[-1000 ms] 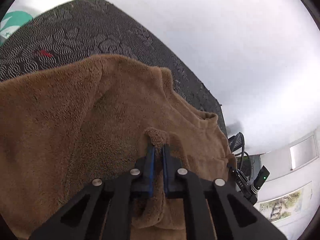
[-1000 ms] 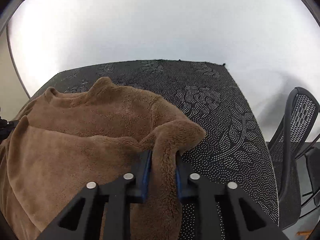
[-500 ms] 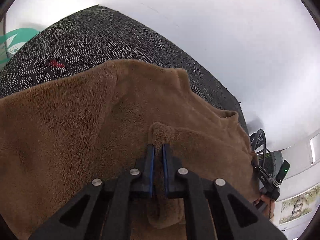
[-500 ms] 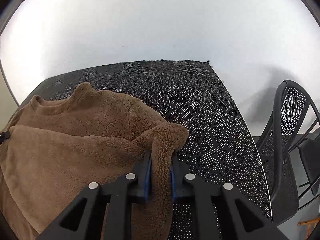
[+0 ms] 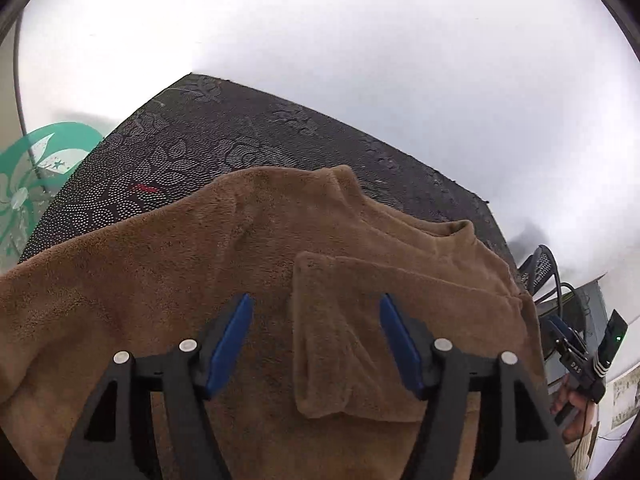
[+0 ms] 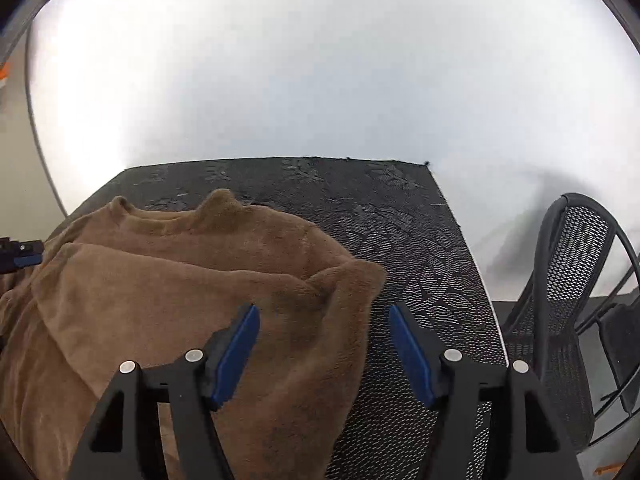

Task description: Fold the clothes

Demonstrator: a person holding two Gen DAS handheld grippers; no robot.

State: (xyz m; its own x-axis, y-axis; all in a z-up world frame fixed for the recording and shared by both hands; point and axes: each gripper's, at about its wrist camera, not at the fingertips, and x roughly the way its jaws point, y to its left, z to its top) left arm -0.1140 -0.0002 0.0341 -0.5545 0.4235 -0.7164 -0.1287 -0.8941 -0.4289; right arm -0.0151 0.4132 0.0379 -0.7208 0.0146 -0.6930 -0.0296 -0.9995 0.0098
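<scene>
We have just spread both tongs, left (image 5: 316, 342) and right (image 6: 324, 350), dropping the sweater's (image 5: 168, 280) folded-over hem (image 5: 340, 344): this fold lies finished.

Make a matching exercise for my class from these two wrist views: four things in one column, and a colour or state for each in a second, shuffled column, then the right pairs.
Things:
1. fleece sweater
2. table cover
3. left gripper
4. mesh chair

Colour or state:
A. black, standing beside the table
B. open, jaws apart over the cloth
C. brown, bottom part folded up over the body
D. dark, with a dotted floral pattern

Pairs: 1-C, 2-D, 3-B, 4-A
</scene>
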